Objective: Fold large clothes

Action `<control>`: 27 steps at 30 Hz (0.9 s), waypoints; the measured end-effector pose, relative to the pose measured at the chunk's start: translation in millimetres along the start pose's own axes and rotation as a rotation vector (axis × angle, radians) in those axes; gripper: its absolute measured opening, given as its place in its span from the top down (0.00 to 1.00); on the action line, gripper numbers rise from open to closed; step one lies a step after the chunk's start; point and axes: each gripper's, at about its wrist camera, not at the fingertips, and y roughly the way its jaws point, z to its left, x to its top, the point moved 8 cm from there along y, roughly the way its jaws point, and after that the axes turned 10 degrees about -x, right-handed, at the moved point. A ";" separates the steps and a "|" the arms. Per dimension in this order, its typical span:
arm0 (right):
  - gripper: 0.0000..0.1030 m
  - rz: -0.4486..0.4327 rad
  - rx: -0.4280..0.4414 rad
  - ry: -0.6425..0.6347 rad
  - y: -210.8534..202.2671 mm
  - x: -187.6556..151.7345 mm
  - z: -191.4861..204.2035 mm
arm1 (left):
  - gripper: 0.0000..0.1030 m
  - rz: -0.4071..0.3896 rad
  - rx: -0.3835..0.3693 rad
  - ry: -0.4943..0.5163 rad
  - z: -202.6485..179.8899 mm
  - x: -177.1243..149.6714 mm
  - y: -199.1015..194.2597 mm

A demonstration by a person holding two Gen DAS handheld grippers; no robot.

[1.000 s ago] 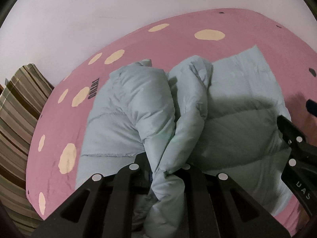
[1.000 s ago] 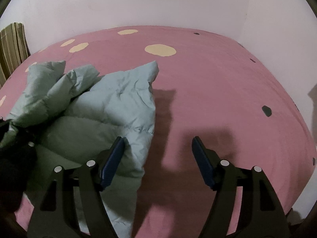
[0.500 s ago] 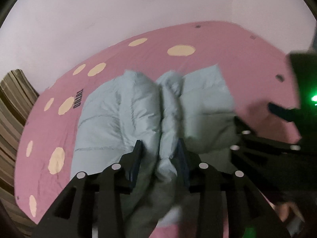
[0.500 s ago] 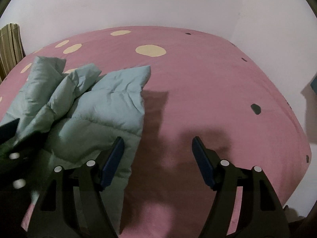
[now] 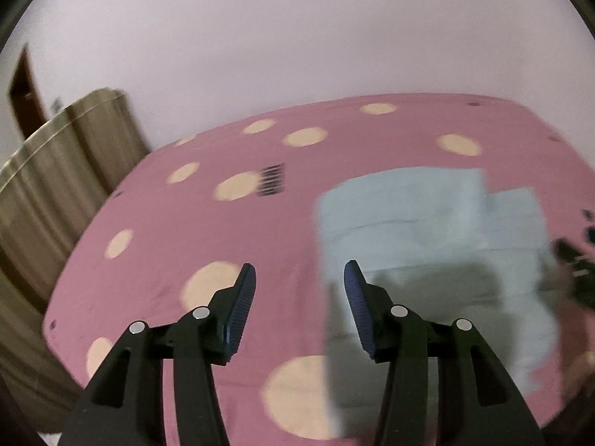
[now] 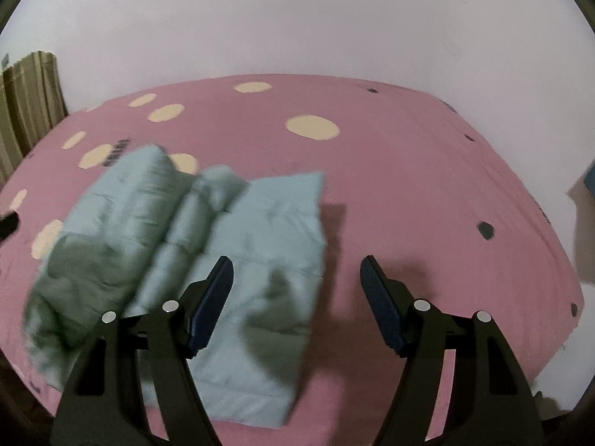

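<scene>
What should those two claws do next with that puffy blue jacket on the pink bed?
Probably bring the left gripper back down to the jacket and pinch its bunched left side, to fold it over. Both the left and the right gripper hang open and empty, and the jacket lies lumpy, only partly folded, on the bed.

The padded jacket [image 6: 208, 260] is seen lying on the bed [image 6: 427, 186], toward the near left part of it in the right wrist view, with its bunched sleeve part heaped on the left and a flatter panel spread to the right. The left claw [image 5: 299, 290] is held above the bed just left of the jacket [image 5: 427, 245], nothing between its fingers, while the right claw [image 6: 295, 282] is held over the jacket's right edge. A wall [image 6: 297, 18] is found behind the bed, and a curtain [image 5: 55, 193] at its left.
</scene>
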 end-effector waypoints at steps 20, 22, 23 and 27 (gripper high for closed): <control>0.49 0.184 0.148 -0.047 42.7 3.3 119.0 | 0.47 0.114 -0.131 -0.166 44.3 -33.8 82.2; 0.69 0.209 0.176 -0.043 44.6 -1.4 122.6 | 0.47 0.118 -0.152 -0.165 39.2 -34.2 85.7; 0.80 0.212 0.187 -0.047 43.9 -2.4 124.7 | 0.47 0.121 -0.164 -0.161 34.7 -34.7 86.3; 0.91 0.165 0.197 -0.054 29.9 4.5 120.8 | 0.47 0.109 -0.191 -0.155 28.4 -28.6 80.9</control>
